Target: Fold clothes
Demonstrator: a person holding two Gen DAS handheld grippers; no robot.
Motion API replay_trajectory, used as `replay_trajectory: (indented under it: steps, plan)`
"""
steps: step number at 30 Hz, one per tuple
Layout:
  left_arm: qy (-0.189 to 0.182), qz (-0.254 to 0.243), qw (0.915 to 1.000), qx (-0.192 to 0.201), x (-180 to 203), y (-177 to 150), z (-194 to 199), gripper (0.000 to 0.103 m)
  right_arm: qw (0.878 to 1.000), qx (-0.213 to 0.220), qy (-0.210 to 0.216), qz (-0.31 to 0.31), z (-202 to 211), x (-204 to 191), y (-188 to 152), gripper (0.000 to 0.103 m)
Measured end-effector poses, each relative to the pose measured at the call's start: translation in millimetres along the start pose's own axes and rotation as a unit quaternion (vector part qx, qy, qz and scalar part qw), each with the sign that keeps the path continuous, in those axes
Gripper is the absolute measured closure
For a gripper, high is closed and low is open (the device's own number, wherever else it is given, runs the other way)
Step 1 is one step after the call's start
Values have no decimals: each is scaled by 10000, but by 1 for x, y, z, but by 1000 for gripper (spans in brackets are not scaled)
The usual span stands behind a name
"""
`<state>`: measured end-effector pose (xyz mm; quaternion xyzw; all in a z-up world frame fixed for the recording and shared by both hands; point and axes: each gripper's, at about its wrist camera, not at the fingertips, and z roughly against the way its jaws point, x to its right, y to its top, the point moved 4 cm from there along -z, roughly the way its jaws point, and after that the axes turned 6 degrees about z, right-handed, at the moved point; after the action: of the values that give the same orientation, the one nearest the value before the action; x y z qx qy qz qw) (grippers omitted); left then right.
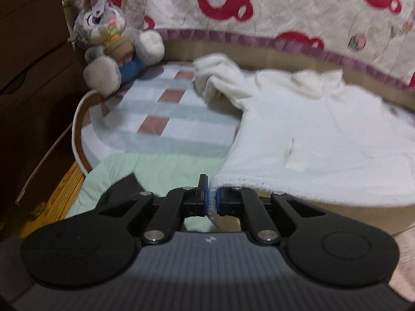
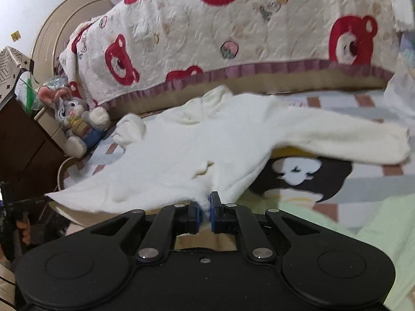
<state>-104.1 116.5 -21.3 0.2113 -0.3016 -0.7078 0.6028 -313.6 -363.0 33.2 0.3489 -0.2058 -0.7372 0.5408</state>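
A fluffy white long-sleeved sweater (image 1: 324, 134) lies spread on the bed, its hem toward me and its collar toward the far side. My left gripper (image 1: 213, 202) is shut on the sweater's hem at its left corner. In the right wrist view the same white sweater (image 2: 181, 155) stretches away from me, one sleeve reaching out to the right. My right gripper (image 2: 205, 212) is shut on the hem further right, white fabric pinched between its blue pads. The left sleeve is bunched up near the plush rabbit.
A grey plush rabbit (image 1: 111, 41) sits at the bed's left end beside a dark wooden cabinet (image 1: 26, 77). A white quilt with red bears (image 2: 233, 31) is heaped along the far side. A checked sheet (image 1: 160, 114), a pale green blanket (image 1: 145, 171) and a black-and-white cartoon print (image 2: 298, 173) cover the bed.
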Motion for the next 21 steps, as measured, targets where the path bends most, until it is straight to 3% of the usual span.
replay_trajectory:
  steps: [2, 6, 8, 10, 11, 13, 16, 18, 21]
  plan:
    - [9, -96, 9996, -259, -2, -7, -12, 93, 9991, -327, -243, 93, -10, 7, -12, 95]
    - [115, -260, 9960, -852, -2, -39, -37, 84, 9924, -1204, -207, 157, -43, 13, -48, 95]
    - [56, -222, 9955, -920, -2, -46, -37, 84, 9921, -1209, -258, 188, -42, 13, -50, 91]
    - [-9, -107, 9966, -811, -4, -42, -29, 83, 9927, -1045, -404, 441, -30, 15, -37, 87]
    - [-22, -43, 9973, -726, -5, -38, -25, 76, 9922, -839, -615, 684, -22, 15, -26, 74]
    - [-49, 84, 9984, -556, -6, -29, -16, 66, 9910, -345, -984, 842, -6, 21, 3, 65]
    - [-89, 274, 9991, -300, -7, -17, -2, 62, 9960, 44, -498, 737, 2, 17, 34, 65]
    - [-116, 400, 9990, -129, -8, -9, 6, 62, 9956, -59, -134, 930, -16, -1, 37, 65]
    - [235, 930, 9942, 478, -6, -2, 21, 61, 9881, -393, 293, 1455, -65, -40, 35, 65]
